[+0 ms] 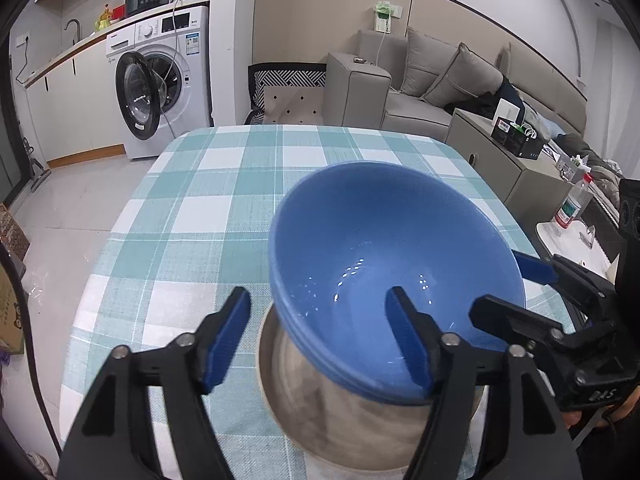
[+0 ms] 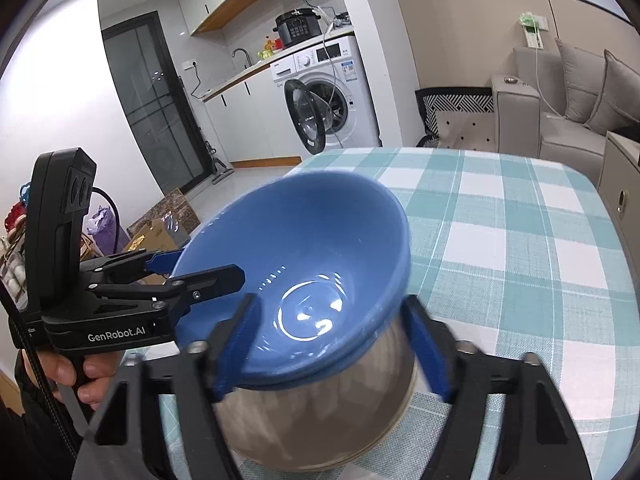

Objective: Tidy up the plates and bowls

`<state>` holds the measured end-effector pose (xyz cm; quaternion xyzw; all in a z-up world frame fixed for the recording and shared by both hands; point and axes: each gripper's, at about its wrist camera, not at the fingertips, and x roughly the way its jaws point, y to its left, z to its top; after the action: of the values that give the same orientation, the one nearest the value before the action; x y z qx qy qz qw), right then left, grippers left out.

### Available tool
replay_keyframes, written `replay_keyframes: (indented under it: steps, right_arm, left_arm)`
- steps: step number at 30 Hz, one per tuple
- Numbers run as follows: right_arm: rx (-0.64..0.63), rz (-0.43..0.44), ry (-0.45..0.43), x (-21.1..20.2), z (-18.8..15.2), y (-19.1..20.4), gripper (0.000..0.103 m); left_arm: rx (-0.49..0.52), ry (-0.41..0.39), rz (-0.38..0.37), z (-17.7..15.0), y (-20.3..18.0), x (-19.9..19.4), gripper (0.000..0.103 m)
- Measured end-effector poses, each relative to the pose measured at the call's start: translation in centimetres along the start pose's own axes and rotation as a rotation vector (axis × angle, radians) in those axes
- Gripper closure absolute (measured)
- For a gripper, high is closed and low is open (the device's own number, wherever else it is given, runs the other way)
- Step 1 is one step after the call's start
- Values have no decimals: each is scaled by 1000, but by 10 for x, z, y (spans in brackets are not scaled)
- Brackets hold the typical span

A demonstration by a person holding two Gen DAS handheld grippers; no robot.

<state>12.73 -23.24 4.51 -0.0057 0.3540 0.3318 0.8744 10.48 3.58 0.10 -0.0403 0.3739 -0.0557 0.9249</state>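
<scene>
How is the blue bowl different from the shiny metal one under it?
The glossy blue bowl sits tilted on top; the shiny metal bowl stands underneath on the checked tablecloth. The blue bowl's rim spreads wider than the metal bowl's. Its inside shows; the metal bowl's is covered. Both are round.

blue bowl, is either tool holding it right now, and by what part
Neither, it seems. The blue bowl sits in a steel bowl. Both the left tool and right tool straddle its rim with pads apart.
</scene>
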Motion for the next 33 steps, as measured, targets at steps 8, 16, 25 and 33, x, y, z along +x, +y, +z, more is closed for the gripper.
replay_keyframes:
  steps: [8, 16, 25, 33]
  right_arm:
    - [-18, 0, -21, -10, 3, 3, 4]
    - [-64, -10, -32, -15, -1, 11, 1]
    - [-89, -25, -79, -30, -10, 9, 1]
    - [-75, -25, -114, -43, -26, 0, 1]
  left_arm:
    - [22, -62, -10, -2, 5, -21, 9]
    - [116, -141, 37, -11, -1, -41, 0]
    - [131, -227, 100, -29, 4, -56, 0]
    - [123, -289, 121, -52, 7, -58, 0]
